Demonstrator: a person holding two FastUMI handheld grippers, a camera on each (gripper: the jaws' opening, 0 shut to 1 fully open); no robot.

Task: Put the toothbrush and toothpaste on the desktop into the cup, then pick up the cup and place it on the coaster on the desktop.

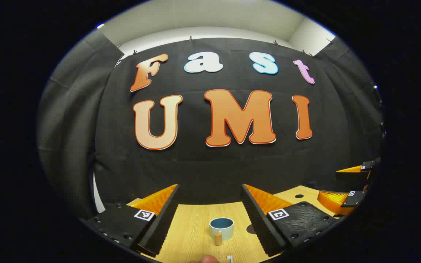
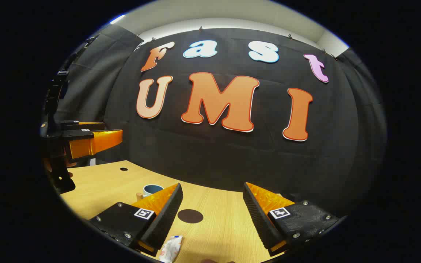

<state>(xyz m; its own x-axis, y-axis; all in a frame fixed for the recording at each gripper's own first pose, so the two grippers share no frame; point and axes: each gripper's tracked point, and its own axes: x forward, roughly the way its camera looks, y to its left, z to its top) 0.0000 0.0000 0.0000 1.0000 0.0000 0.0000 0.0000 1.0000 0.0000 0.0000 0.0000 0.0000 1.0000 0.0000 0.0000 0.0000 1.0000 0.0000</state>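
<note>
A: Left gripper point(image 1: 210, 215) hangs released above the pale wooden surface point(image 1: 192, 233); the blue-lined round cup point(image 1: 221, 227) stands upright between its fingers.

B: Right gripper point(image 2: 212, 215) spread too, empty; white crumpled toothpaste tube point(image 2: 170, 248) lies flat, pointing away, beside the dark round coaster point(image 2: 190, 216).

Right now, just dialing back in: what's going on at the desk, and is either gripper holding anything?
Nothing is held. Both grippers hover open above the wooden desktop. The left gripper faces the blue cup, which stands upright with a small cork-coloured piece just in front of it. The right gripper looks over the dark round coaster, which is bare, and a white toothpaste tube lies on the desktop near its left finger. I can't make out the toothbrush with certainty.
</note>
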